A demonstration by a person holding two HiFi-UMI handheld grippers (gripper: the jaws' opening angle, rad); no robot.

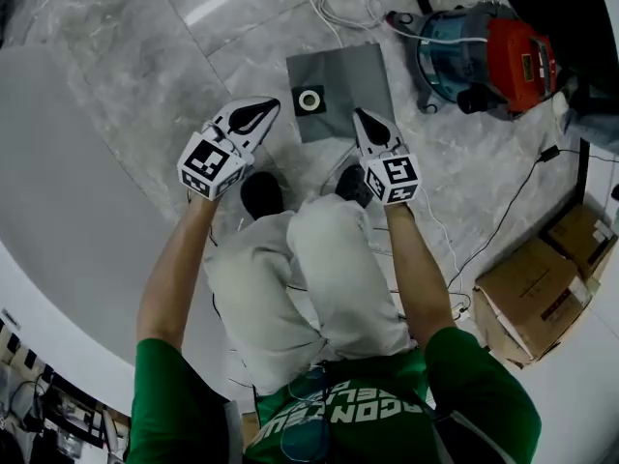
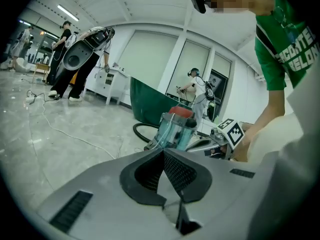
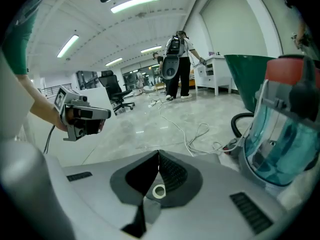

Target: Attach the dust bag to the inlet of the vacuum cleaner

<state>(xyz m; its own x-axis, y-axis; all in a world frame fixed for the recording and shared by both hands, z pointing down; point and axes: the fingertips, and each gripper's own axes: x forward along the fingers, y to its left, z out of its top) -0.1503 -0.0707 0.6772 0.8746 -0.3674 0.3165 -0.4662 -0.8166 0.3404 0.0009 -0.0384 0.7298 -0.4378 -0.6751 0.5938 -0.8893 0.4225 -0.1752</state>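
Bag (image 1: 338, 90), lying flat; left gripper (image 1: 259, 112), right gripper (image 1: 363, 116): jaws together, empty.
Risk: unopened tips may skid the bag, not grip it.

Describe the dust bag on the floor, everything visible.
The dust bag is a flat grey rectangle, seemingly paper or fabric, lying on the marble floor before the person's feet, left of the vacuum cleaner. A dark square collar with a white ring sits by its left edge. The shut right tongs overlap its near edge in the head view; contact is unclear.
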